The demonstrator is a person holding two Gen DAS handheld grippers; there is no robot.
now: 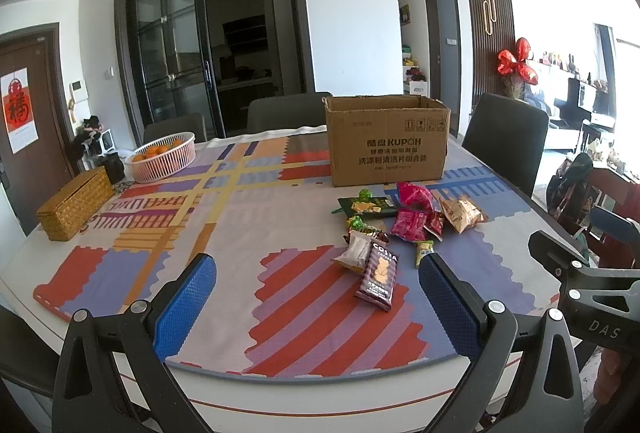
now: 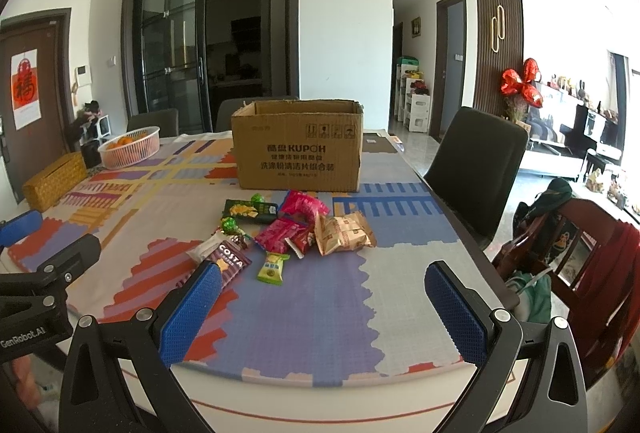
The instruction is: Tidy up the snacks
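Woven box (image 1: 75,203): far left of the table, near the edge, lying flat on the patterned cloth (image 1: 224,217).
Basket (image 1: 162,157): white, with oranges in it, just behind the woven box toward the far left corner.
My left gripper (image 1: 316,297): fingers spread wide, holding nothing, hovering over the near edge of the table; its blue pads (image 1: 186,297) frame bare cloth and the near end of the snack pile.
Snacks (image 1: 400,225): a loose heap on the cloth, right of the table's middle, just in front of the box.
Costa pack (image 2: 230,263): nearest of the heap, lying flat; my right gripper's left finger covers its near corner in the right wrist view.
Green candy (image 2: 273,269): small packet, alone at the near side of the heap.
Pink bags (image 2: 296,221): middle of the heap, overlapping one another.
Tan bags (image 2: 344,233): right end of the heap, touching the pink ones.
Cardboard box (image 2: 298,153): open top, upright, behind the snacks; nothing stands between it and the heap.
My right gripper (image 2: 324,307): fingers wide apart, empty, above the near cloth, short of the snacks.
Chair (image 2: 476,169): dark, at the table's right side, well apart from the heap.
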